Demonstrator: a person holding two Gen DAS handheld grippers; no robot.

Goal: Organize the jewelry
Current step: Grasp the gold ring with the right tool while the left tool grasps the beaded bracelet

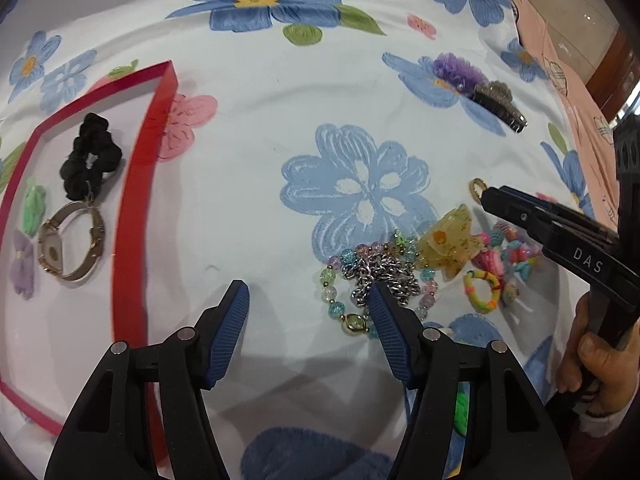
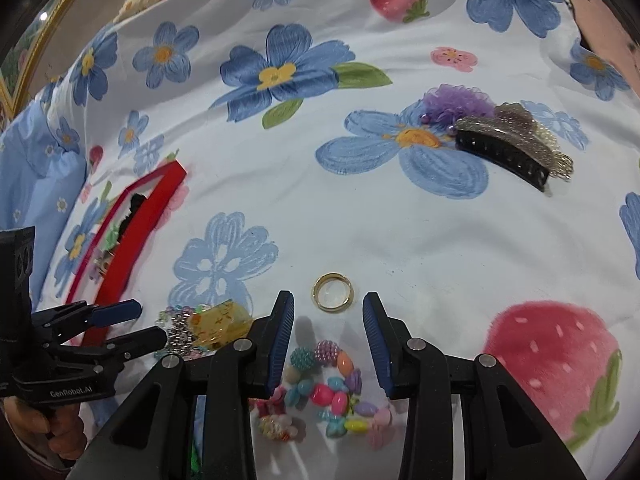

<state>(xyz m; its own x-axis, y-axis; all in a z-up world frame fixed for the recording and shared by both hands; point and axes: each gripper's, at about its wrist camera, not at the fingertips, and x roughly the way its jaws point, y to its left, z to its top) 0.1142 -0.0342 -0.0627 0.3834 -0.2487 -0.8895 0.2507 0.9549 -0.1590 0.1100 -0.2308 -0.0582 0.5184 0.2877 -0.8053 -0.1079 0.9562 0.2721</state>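
My left gripper (image 1: 307, 294) is open and empty over the flowered cloth, and its right fingertip overlaps a silver chain (image 1: 384, 270). The chain lies in a heap with a pastel bead bracelet (image 1: 334, 280), a yellow claw clip (image 1: 448, 250) and colourful beads (image 1: 516, 250). To the left, a red-rimmed tray (image 1: 138, 184) holds a black scrunchie (image 1: 90, 156), a gold watch (image 1: 72, 246) and two small fabric clips. My right gripper (image 2: 329, 300) is open, its tips on either side of a gold ring (image 2: 333, 292) lying on the cloth. A colourful bead bracelet (image 2: 334, 394) lies beneath its fingers.
A purple fabric flower (image 2: 456, 100) and a black and silver hair clip (image 2: 508, 154) lie farther back on the right. In the right wrist view the left gripper (image 2: 140, 324) is at the left edge beside the red tray (image 2: 132, 240). Pink cloth (image 1: 560, 40) borders the right side.
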